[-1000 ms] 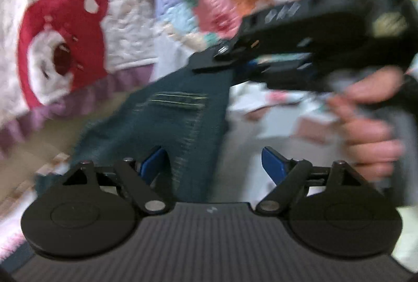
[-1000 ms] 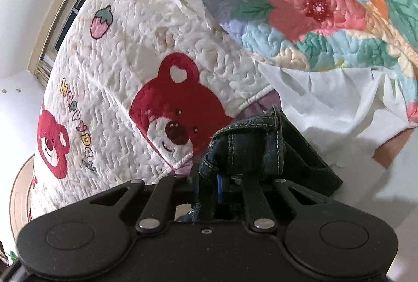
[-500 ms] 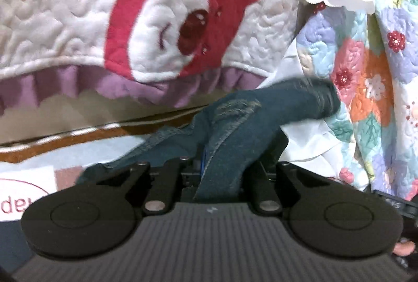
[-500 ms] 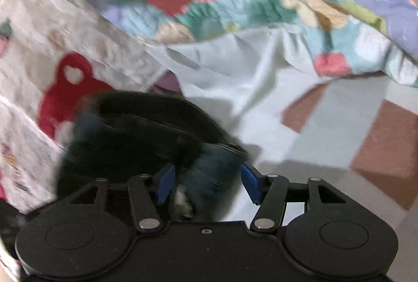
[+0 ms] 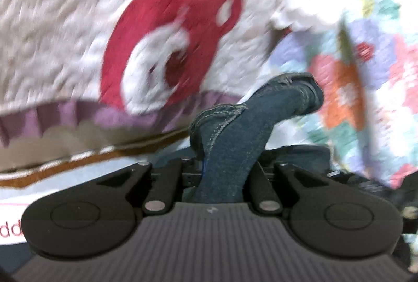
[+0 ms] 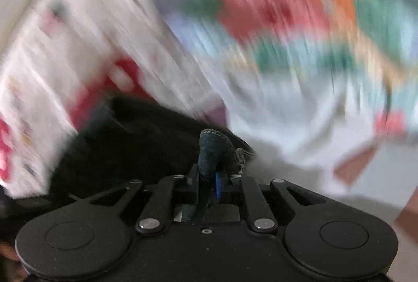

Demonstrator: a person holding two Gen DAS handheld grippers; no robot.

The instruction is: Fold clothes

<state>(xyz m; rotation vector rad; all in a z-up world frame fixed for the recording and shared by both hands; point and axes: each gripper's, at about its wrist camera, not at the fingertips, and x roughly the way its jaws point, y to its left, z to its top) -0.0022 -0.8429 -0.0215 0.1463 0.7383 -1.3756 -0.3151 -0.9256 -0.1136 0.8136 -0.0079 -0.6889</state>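
Dark blue jeans (image 5: pixel 250 115) with pale stitching rise out of my left gripper (image 5: pixel 219 172), which is shut on a thick fold of the denim. In the right wrist view my right gripper (image 6: pixel 209 177) is shut on another hemmed fold of the jeans (image 6: pixel 214 148). The rest of the denim hangs as a dark mass to its left. Both views are motion blurred.
A white quilted pillow with a red bear print (image 5: pixel 167 47) and a purple frill stands behind. A floral quilt (image 5: pixel 365 88) lies to the right, with white cloth (image 6: pixel 300 112) under it. The sheet below has brown and pale patches (image 6: pixel 352 164).
My left gripper closed on the jeans and holds them. My right gripper let go, opened, then shut again on another fold. Both cameras are swinging quickly.
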